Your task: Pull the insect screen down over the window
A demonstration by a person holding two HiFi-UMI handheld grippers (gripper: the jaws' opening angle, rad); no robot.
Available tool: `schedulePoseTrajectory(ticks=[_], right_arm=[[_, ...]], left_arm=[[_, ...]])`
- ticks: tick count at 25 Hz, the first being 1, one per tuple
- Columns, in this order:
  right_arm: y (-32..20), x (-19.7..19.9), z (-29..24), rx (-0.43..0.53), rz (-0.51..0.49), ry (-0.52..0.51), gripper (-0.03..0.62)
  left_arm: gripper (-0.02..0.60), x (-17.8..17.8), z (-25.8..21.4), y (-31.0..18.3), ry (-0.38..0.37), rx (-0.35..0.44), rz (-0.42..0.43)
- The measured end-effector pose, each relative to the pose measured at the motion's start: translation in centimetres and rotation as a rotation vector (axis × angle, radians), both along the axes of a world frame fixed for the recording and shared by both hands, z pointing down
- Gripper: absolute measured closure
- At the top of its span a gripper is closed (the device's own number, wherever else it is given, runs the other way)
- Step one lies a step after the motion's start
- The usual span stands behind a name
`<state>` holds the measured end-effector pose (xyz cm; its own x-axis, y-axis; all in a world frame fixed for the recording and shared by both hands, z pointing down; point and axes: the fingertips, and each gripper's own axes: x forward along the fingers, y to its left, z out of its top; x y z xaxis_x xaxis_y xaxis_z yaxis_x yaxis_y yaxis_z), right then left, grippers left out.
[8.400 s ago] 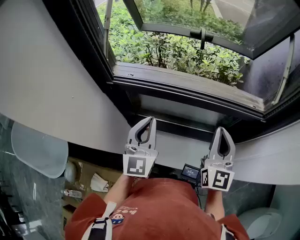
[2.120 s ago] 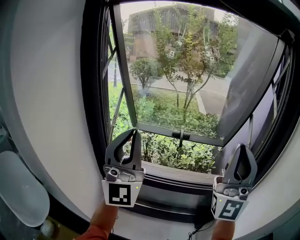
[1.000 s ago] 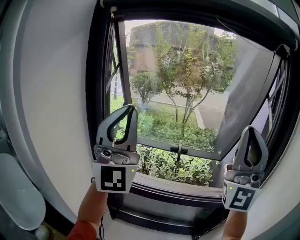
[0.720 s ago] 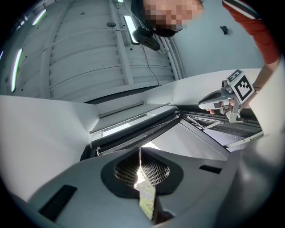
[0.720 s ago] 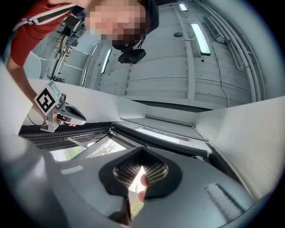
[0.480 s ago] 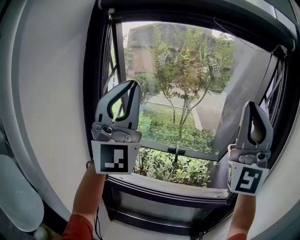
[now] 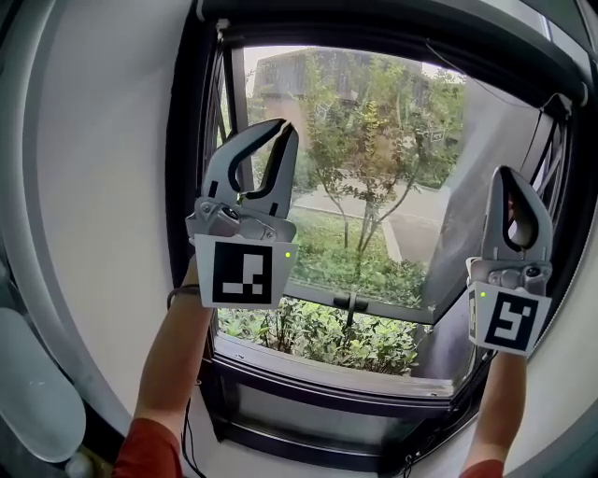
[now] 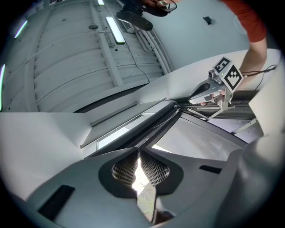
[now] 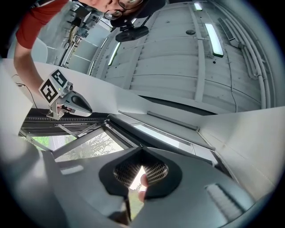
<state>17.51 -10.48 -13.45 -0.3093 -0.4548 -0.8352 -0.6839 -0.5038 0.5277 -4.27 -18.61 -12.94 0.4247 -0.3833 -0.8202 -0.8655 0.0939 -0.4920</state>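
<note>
the insect screen (image 7: pixel 374 26) is rolled up in a dark box along the top of the window (image 7: pixel 322 373); the dark-framed window is open, its sash tilted outward at the bottom.

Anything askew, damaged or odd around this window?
Nothing stands out. The window sash is swung outward and looks intact, as does the window frame. The left gripper and right gripper are raised in front of it, jaws shut.

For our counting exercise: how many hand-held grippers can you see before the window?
2. The left hand-held gripper is before the window's left half; the right hand-held gripper is near its right edge. None appears hidden.
</note>
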Motion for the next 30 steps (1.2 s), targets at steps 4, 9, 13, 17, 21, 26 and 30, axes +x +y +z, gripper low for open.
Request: schedulePoseTrajectory(ticks=[4,9,13,17,21,26,30], right_arm=[[-0.9,0.3,-1.9,-0.022,0.068,0.015,0.585],[-1.6,0.4,-4.2,-0.036,0.15,0.038,0.585],[-2.0,0.0,-5.9,-0.024,0.162,0.061,0.583],[-2.7,-0.4,-7.3,-0.012,0.164,0.09,0.585],[-4.5,-0.1,-9.0,-0.045,0.305,0.141,0.585],[-7.2,0.9,-10.6,-0.159,0.438,0.154,0.583],[-8.2,1.4,-11.5,-0.206,0.51,0.172,0.583]], left_arm=[[0.575,0.5,-1.6,-0.3,-0.023,0.016,-0.036],[0.574,1.2,-3.4,-0.9,-0.069,0.049,-0.096],[0.574,1.9,-4.9,-1.3,-0.124,0.058,-0.16],[0.568,2.7,-6.8,-2.0,-0.177,0.064,-0.234],[0.56,3.5,-8.8,-3.3,-0.23,0.08,-0.329],[0.551,3.7,-10.5,-5.3,-0.285,0.065,-0.435],[0.543,3.6,-11.4,-6.0,-0.31,0.062,-0.476]])
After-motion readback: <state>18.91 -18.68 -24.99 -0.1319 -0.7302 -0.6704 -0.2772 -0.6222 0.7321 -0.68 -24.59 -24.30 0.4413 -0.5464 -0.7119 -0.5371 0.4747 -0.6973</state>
